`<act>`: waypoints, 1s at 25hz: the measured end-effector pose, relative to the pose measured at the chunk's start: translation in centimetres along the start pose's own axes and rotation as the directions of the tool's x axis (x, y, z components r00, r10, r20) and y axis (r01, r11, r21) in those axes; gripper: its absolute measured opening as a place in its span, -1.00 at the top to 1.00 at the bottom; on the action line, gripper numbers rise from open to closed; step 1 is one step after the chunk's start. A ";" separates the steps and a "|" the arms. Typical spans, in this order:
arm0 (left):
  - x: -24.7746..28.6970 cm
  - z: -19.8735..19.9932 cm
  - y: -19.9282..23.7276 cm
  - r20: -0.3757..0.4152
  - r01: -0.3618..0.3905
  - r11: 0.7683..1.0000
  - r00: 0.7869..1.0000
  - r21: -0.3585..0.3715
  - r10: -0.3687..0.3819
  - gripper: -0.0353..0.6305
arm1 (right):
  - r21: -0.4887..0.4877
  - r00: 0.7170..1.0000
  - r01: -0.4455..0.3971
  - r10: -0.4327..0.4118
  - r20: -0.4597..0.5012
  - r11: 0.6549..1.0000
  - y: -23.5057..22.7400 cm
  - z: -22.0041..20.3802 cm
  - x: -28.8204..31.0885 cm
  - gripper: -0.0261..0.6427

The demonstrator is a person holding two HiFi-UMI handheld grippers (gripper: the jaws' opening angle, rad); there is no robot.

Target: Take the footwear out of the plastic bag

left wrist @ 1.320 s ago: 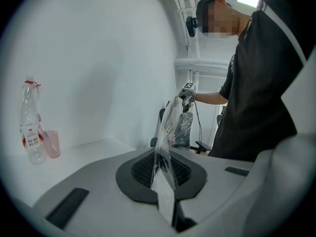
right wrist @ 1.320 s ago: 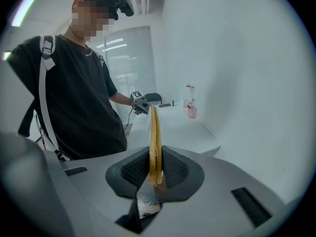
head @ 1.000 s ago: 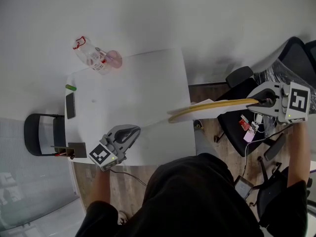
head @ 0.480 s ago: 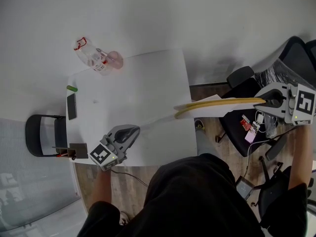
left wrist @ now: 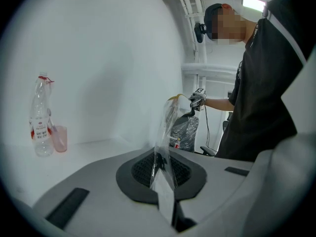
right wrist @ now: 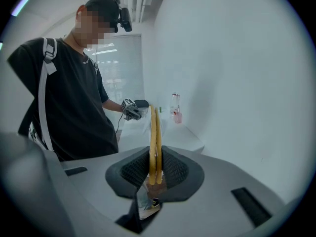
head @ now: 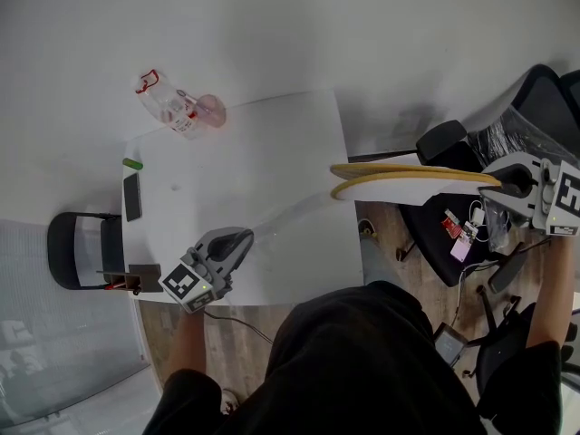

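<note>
A pair of flat slippers (head: 408, 180) with yellow soles pokes out sideways over the table's right edge, my right gripper (head: 497, 181) shut on their heel end. In the right gripper view the two soles (right wrist: 154, 142) stand pressed together between the pads. A clear plastic bag (head: 290, 214) stretches from the slippers' toes down to my left gripper (head: 243, 237), which is shut on its end near the table's front edge. The film (left wrist: 165, 142) rises from the left jaws toward the slippers (left wrist: 175, 98). I cannot tell whether the toes are still inside the bag.
On the white table (head: 245, 152) stand a clear bottle (head: 168, 102) and a pink cup (head: 210, 109) at the far left corner, with a green object (head: 131, 162) and a phone (head: 131, 196) along the left edge. A black chair (head: 77, 247) stands left and an office chair (head: 453, 166) right.
My right gripper has moved right and a little up with the slippers, whose toes slid right along the stretched bag; both soles now show. The left gripper has stayed put.
</note>
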State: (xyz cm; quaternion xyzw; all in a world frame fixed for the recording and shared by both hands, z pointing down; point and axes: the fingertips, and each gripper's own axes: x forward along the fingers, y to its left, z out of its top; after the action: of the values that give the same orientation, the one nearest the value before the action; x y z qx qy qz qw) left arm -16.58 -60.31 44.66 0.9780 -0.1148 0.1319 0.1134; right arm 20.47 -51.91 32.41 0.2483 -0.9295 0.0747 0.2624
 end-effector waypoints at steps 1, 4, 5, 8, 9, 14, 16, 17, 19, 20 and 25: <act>0.0 0.0 0.1 0.004 -0.002 1.000 1.000 -0.004 0.002 0.82 | 0.000 1.000 0.015 -0.015 0.018 1.000 -0.1 0.1 -0.2 0.72; 0.0 0.4 0.2 0.031 -0.007 1.000 0.999 -0.022 0.007 0.82 | 0.002 0.994 0.070 -0.070 0.082 0.998 -0.7 0.5 -1.0 0.72; 0.0 0.6 0.4 0.044 -0.012 1.000 0.999 -0.027 0.013 0.82 | 0.004 0.990 0.090 -0.090 0.106 0.996 -0.9 0.7 -1.3 0.72; -0.1 1.5 1.1 0.106 -0.030 0.999 0.994 -0.039 0.034 0.82 | 0.011 0.971 0.155 -0.154 0.182 0.988 -1.6 1.3 -2.1 0.72; -0.1 2.0 1.2 0.127 -0.034 0.998 0.991 -0.049 0.040 0.82 | 0.013 0.961 0.180 -0.178 0.210 0.984 -1.7 1.6 -2.2 0.72; 1.4 5.6 1.4 0.196 -0.092 0.993 0.975 -0.075 0.105 0.82 | 0.021 0.859 0.345 -0.325 0.395 0.938 -2.4 5.2 -1.6 0.72; 2.1 7.2 1.6 0.207 -0.141 0.988 0.967 -0.054 0.150 0.82 | 0.035 0.795 0.406 -0.372 0.479 0.913 -2.4 7.2 -1.1 0.72; 2.4 8.0 1.8 0.217 -0.174 0.984 0.960 -0.044 0.180 0.82 | 0.047 0.761 0.432 -0.392 0.517 0.901 -2.4 8.2 -1.0 0.72; 2.6 9.9 2.4 0.246 -0.254 0.967 0.935 -0.033 0.254 0.82 | 0.076 0.694 0.478 -0.429 0.579 0.875 -2.4 10.1 -0.8 0.72; 2.6 10.8 2.6 0.263 -0.294 0.955 0.920 -0.032 0.292 0.82 | 0.093 0.663 0.500 -0.449 0.599 0.861 -2.5 10.9 -0.7 0.72; 2.7 14.5 3.2 0.329 -0.471 0.879 0.820 -0.079 0.469 0.82 | 0.184 0.556 0.593 -0.564 0.610 0.784 -2.6 12.4 -1.3 0.72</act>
State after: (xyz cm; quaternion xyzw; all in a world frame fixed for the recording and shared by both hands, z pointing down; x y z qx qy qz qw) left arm -11.51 -67.53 32.42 0.9276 -0.3696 -0.0138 0.0532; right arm 17.14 -56.97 21.15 0.5436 -0.8284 -0.1243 -0.0530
